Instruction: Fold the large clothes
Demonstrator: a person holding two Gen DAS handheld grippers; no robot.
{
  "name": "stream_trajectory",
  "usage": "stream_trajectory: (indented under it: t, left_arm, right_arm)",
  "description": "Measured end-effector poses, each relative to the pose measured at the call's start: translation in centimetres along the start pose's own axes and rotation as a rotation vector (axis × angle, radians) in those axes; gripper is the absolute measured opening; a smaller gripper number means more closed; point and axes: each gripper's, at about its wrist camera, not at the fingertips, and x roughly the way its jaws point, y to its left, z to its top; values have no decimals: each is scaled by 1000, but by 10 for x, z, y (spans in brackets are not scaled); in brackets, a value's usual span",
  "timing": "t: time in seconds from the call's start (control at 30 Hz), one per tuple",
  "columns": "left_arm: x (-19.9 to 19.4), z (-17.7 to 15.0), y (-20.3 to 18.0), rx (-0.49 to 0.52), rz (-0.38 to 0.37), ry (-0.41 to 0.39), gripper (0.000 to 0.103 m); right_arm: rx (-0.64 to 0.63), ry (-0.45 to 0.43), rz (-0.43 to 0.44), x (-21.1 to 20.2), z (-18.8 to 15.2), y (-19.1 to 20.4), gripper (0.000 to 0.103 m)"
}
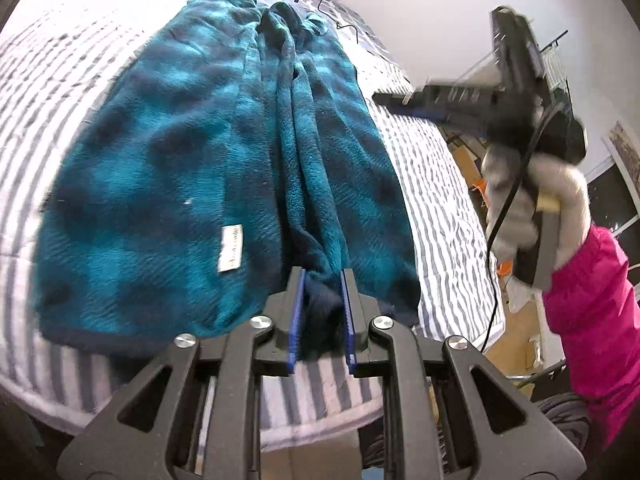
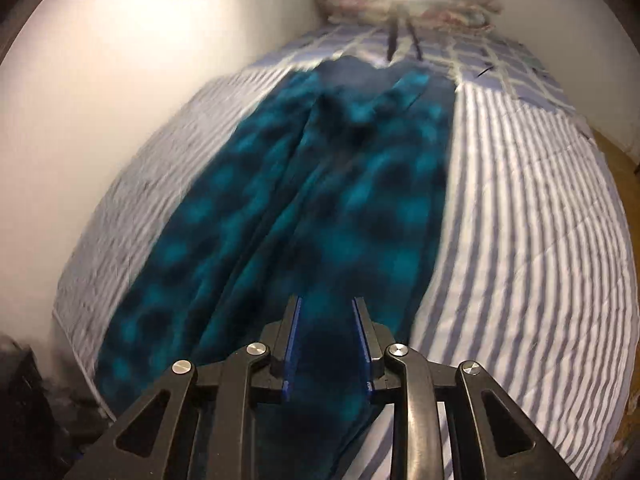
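Left gripper (image 1: pixel 323 276): clamped a bunched fold at the near hem of the teal fleece garment (image 1: pixel 168 168)
Right gripper (image 2: pixel 327 304): jaws parted, nothing between them, raised above the garment's right side
Garment: lay lengthwise on the striped bedspread (image 1: pixel 432 184), white label (image 1: pixel 230 248) facing up
Far end: tripod legs (image 2: pixel 394 42) and a rumpled patterned blanket (image 2: pixel 452 4) by the wall
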Motion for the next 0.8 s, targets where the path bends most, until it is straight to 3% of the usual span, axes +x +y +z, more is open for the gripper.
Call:
stream_trajectory:
  t: [0.2,0.4,0.5,0.57,0.6,0.63,0.7,0.8]
  left_arm:
    - [-42,-3,7,45,4,-14,15]
    - [-79,13,35,59,112,-77,17]
    - [-86,26,59,18,151,-78,18]
    - [-88,34,78,-15,148,-52,32]
    - [-87,37,87,-34,143,-35,53]
    - [-85,41,97,-62,128,-18,63]
    - [-76,43,112,-109,104,20,63]
    - [-58,38,127,-174,71,86,63]
  right_arm:
    - [-15,26,56,22,-27,34,25]
    - [42,-4,42,51,-39,47,26]
    - [33,2,62,35,-40,51,27]
    - [11,-12,78,11,-47,55,27]
    - [0,-20,95,-2,-53,57,27]
    - [-7,-24,112,-11,-58,58,27]
    - [-31,-11,126,-29,-74,65,27]
    - [-52,-12,42,-42,-92,66,31]
